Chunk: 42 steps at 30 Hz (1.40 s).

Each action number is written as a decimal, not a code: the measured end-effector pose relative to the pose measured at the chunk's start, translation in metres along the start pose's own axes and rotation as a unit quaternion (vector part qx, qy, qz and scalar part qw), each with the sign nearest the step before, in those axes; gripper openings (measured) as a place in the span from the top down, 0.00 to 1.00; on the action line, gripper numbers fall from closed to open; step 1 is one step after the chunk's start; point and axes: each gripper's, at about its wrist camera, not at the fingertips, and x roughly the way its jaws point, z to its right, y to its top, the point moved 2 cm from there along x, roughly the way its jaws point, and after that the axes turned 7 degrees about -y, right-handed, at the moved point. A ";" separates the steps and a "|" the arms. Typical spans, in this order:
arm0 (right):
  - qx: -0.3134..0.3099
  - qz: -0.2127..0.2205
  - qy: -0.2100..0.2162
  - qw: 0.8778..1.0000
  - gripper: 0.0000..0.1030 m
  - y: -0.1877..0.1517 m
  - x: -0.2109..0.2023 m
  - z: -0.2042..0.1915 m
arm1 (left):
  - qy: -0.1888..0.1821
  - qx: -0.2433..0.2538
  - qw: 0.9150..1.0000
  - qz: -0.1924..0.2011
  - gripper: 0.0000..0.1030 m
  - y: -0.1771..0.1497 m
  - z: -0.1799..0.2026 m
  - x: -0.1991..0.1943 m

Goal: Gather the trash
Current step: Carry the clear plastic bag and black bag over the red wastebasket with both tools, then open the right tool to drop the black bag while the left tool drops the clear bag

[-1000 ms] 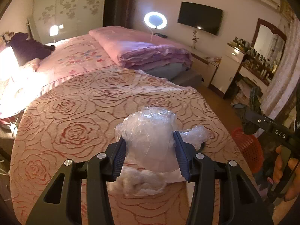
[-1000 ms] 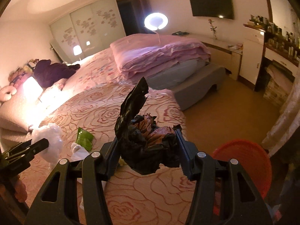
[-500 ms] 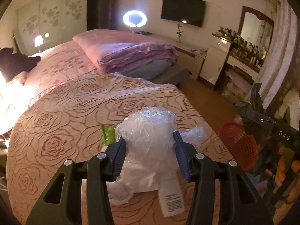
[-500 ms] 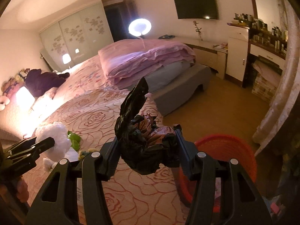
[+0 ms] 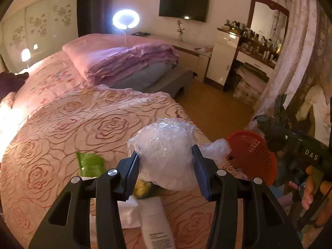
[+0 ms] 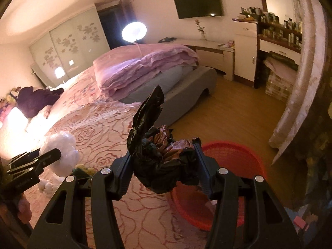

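My left gripper (image 5: 165, 166) is shut on a crumpled clear plastic bag (image 5: 164, 145), held above the rose-patterned bedspread (image 5: 72, 128). My right gripper (image 6: 162, 166) is shut on a crumpled black plastic bag (image 6: 157, 161) with a pinkish inside and a tail sticking up. A red mesh basket (image 6: 238, 166) stands on the floor by the bed's edge, just right of and below the black bag. The same basket (image 5: 251, 155) shows right of the clear bag. On the bedspread lie a green packet (image 5: 90, 164), a white tube (image 5: 156, 222), white paper (image 5: 128, 213) and something yellow (image 5: 142, 188).
A folded pink quilt (image 6: 145, 68) lies on the far half of the bed. Wooden floor (image 6: 234, 112) runs between the bed and a white dresser (image 6: 244, 47) with bottles. A curtain (image 6: 300, 83) hangs at the right. The left gripper with the clear bag (image 6: 62, 155) appears at the left.
Both grippers have swung right along the bed toward the red basket, which now looms larger. The green packet, white tube and yellow item came into the left wrist view. Both grips unchanged.
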 end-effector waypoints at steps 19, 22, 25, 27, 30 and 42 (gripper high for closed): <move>0.048 -0.013 -0.045 0.998 0.49 -0.012 0.003 0.066 | -0.051 0.053 0.996 -0.047 0.55 0.005 0.073 0.054; 0.056 -0.015 -0.050 0.997 0.49 -0.015 0.005 0.076 | -0.061 0.063 0.995 -0.055 0.55 0.006 0.087 0.064; 0.066 -0.019 -0.055 0.996 0.48 -0.018 0.008 0.089 | -0.071 0.070 0.993 -0.066 0.55 0.007 0.100 0.076; 0.070 -0.023 -0.057 0.996 0.48 -0.019 0.010 0.094 | -0.075 0.075 0.992 -0.074 0.55 0.006 0.108 0.085; 0.076 -0.032 -0.062 0.995 0.48 -0.022 0.015 0.104 | -0.086 0.082 0.989 -0.088 0.55 0.004 0.122 0.101; 0.090 -0.074 -0.069 0.991 0.46 -0.036 0.041 0.131 | -0.102 0.118 0.977 -0.142 0.51 -0.017 0.158 0.147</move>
